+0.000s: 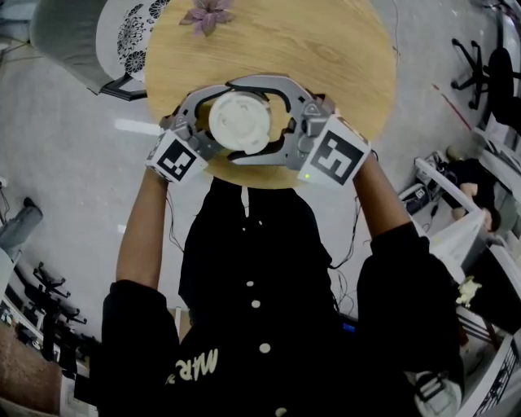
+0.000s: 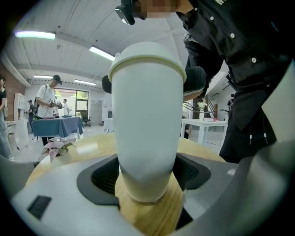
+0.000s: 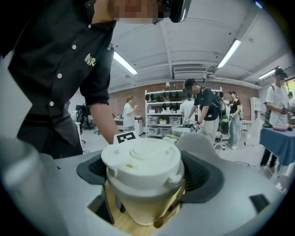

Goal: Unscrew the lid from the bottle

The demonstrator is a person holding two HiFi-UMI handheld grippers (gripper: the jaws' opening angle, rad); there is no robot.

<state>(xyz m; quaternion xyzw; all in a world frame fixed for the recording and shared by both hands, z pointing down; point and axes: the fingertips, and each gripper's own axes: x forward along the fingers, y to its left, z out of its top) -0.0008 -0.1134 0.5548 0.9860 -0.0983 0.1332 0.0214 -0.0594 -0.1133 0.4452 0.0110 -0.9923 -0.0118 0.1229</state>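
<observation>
Fingers [image 3: 205,177] of right gripper [image 3: 144,177] clamp lid [image 1: 238,120]; left gripper [image 2: 146,177] clamps bottle [image 2: 146,115], table [image 1: 326,49] near edge. Risk: weak hold, bottle spins, tips off.

Bottle [image 2: 146,129] plain off-white, lid [image 3: 142,161] white; table [image 1: 326,49] pale honey wood with fine grain, a mauve-pink flower [image 1: 207,14] at its 12 o'clock edge. Left gripper [image 2: 146,184] and right gripper [image 3: 143,179] light grey, pads [image 2: 102,177] black and finely ribbed; cubes [image 1: 335,157] show black square markers on white. Shirt [image 1: 269,269] black with white buttons and pale lettering, floor [image 1: 65,163] flat grey, and the chair [image 1: 134,32] at 11 o'clock in the head view white with a black floral print.
</observation>
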